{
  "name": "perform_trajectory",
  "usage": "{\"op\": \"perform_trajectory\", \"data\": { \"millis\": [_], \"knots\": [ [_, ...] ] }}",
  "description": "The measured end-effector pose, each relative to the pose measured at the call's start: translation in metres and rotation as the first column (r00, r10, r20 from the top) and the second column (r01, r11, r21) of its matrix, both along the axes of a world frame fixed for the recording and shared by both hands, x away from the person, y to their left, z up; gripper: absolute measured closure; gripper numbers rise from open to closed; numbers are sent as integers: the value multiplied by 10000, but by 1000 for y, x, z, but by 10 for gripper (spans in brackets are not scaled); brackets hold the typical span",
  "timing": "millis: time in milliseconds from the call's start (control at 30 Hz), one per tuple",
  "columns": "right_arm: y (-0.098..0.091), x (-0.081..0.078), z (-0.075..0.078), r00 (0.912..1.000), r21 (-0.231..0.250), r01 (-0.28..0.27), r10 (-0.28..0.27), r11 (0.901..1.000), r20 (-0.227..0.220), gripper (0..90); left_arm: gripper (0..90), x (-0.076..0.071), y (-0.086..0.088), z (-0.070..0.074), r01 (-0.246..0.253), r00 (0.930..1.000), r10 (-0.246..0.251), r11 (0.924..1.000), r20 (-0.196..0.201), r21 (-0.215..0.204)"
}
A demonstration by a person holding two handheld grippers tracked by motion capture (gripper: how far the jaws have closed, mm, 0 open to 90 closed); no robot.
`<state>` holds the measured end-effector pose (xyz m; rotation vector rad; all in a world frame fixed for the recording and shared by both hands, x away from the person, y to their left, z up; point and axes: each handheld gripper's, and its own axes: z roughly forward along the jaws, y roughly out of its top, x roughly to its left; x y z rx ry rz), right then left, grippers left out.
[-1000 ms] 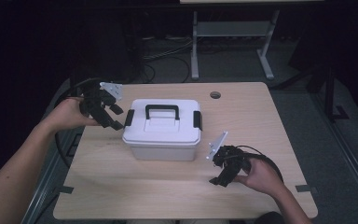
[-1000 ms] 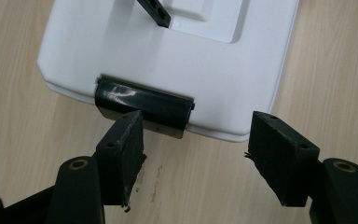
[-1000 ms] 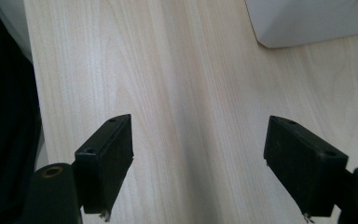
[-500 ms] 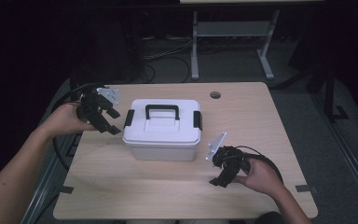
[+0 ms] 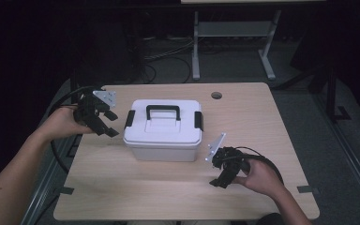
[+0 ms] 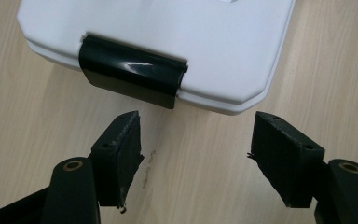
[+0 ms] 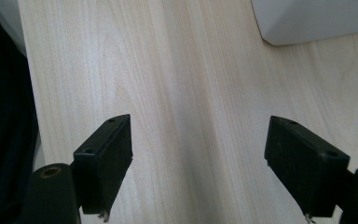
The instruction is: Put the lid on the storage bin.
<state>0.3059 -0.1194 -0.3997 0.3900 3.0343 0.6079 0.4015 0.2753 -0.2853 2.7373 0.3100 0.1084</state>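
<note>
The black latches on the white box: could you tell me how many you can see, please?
2. One latch sits on the white box's left end, just ahead of the open left gripper. The other latch is on the right end. Any on the far side would be hidden.

The box (image 5: pixel 163 129) sits mid-table (image 5: pixel 272 136); my left gripper (image 5: pixel 104 125) lies just left of it, my right gripper (image 5: pixel 221 176) near its front-right corner.

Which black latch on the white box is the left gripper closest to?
The latch on the box's left end; the other latch sits on the far end.
</note>
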Motion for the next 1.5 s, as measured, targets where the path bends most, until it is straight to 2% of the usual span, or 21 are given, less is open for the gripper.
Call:
{"op": "perform_trajectory", "data": {
  "millis": [900,1133,1500],
  "knots": [
    [0,1,-1,10000,-7,55,-55,10000,-62,222,304,-17,18,-11,-372,9993,371,9993,37,69],
    [3,1,-1,9999,-24,-15,15,10000,-102,222,293,-24,24,-21,-485,9988,487,9986,-73,194],
    [5,0,-1,10000,-51,-24,24,10000,-89,220,290,-32,30,-35,-533,9984,535,9984,-152,170]
  ]
}}
